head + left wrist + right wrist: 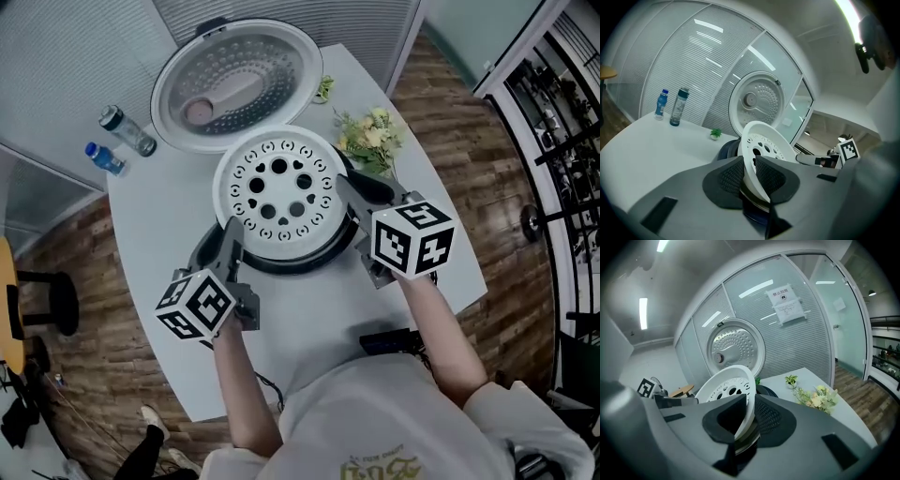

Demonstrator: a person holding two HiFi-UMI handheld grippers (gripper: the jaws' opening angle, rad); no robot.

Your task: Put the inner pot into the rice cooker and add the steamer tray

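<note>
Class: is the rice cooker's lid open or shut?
Open. The lid is swung back behind the tray, its dimpled underside showing.

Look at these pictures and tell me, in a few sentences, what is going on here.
A person has a hand-held gripper in each hand. The left hand-held gripper and the right hand-held gripper each pinch an opposite edge of the white perforated steamer tray. Together they hold it over the mouth of the open rice cooker, whose lid stands up behind. The tray has not yet been let go.
</note>
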